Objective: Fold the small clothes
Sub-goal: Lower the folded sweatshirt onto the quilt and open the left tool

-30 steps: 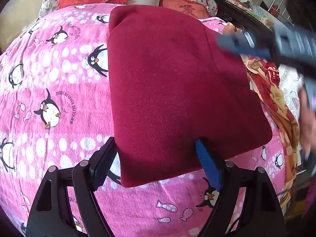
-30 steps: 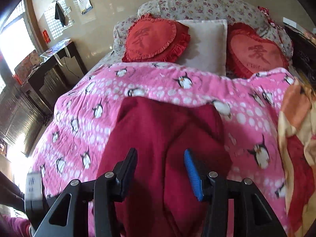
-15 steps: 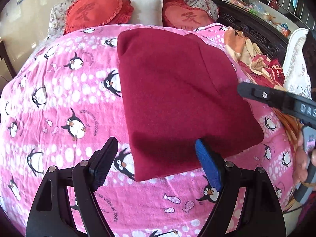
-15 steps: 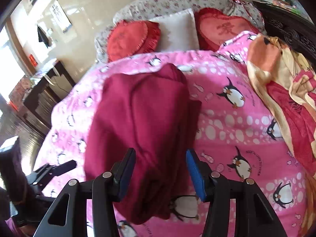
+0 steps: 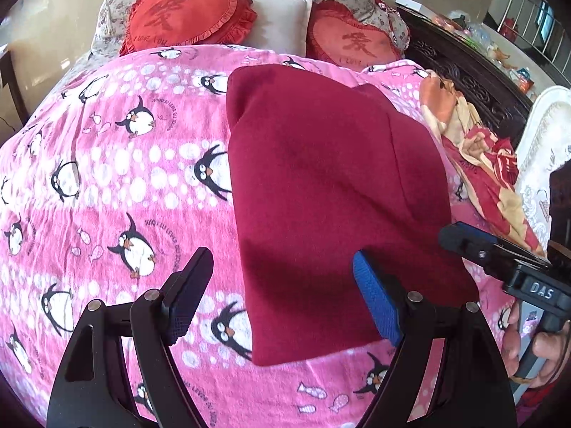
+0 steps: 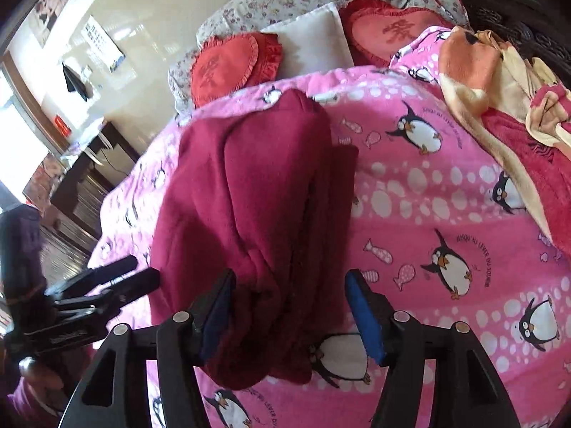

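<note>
Both grippers are held low over one pink penguin blanket [image 5: 107,185], jaws spread and empty: the left gripper [image 5: 282,296] at the near edge of one folded maroon garment [image 5: 321,196], the right gripper [image 6: 291,306] at its side. Two red heart cushions [image 5: 182,18] are seen beyond.

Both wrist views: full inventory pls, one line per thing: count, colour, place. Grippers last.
garment: 1, dark red, folded, flat on blanket, mid-bed
blanket: 1, pink with penguins, covers the bed
heart cushions: 2, red, at the head of the bed
pillow: 1, white, between the cushions
crumpled blanket: 1, orange, cream and red, right edge of bed
dark cabinet: 1, right of bed
left gripper: open, over the garment's near left edge
right gripper: open, over the garment's near right side
</note>
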`<state>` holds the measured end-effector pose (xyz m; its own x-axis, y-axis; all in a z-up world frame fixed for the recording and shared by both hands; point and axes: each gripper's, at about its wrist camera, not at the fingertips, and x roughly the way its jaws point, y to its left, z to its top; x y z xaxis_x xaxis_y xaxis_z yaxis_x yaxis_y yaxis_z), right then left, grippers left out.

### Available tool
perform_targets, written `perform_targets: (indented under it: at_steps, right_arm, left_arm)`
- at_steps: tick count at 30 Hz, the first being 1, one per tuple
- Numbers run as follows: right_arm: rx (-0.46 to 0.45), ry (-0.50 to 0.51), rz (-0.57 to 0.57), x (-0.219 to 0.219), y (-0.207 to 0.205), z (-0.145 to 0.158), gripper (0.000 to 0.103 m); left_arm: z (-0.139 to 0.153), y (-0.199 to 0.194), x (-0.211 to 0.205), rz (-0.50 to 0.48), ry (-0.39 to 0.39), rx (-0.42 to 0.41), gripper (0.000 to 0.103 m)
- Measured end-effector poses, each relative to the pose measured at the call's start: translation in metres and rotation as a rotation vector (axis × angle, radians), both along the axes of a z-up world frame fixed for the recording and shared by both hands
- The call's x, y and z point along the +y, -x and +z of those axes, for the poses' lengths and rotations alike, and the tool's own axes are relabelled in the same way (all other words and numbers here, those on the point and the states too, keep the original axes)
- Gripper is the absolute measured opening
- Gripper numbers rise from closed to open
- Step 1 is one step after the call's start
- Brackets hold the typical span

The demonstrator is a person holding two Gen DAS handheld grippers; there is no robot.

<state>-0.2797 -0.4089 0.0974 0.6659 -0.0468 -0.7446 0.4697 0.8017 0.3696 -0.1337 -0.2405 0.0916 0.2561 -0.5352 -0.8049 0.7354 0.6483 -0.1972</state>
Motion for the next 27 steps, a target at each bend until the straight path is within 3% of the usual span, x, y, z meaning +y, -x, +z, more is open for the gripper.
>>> perform_targets:
  at_steps: [6, 15, 22, 23, 24, 25, 27]
  right_arm:
    - [-0.060, -0.097, -0.012, -0.019, -0.011, -0.005, 0.072]
    - [-0.050, -0.130, -0.001, -0.041, -0.026, -0.029, 0.083]
    - [-0.070, -0.070, 0.009, -0.041, -0.037, -0.029, 0.090]
    - [-0.069, -0.061, 0.006, -0.039, -0.037, -0.029, 0.089]
    - [-0.072, -0.054, 0.001, -0.037, -0.036, -0.028, 0.079]
    - [-0.083, -0.045, 0.000, -0.035, -0.034, -0.025, 0.061]
    - [-0.103, -0.066, 0.017, -0.031, -0.034, -0.020, 0.049]
  left_arm:
    - [-0.006, -0.017, -0.014, -0.012, 0.026, 0.034, 0.081]
    - [-0.026, -0.037, -0.032, -0.048, 0.050, 0.081, 0.085]
    - [-0.034, -0.042, -0.041, -0.046, 0.070, 0.093, 0.090]
    - [-0.035, -0.042, -0.041, -0.044, 0.073, 0.094, 0.090]
    - [-0.035, -0.040, -0.042, -0.047, 0.074, 0.093, 0.089]
    - [-0.033, -0.038, -0.043, -0.055, 0.074, 0.087, 0.086]
    - [-0.030, -0.036, -0.043, -0.061, 0.072, 0.078, 0.074]
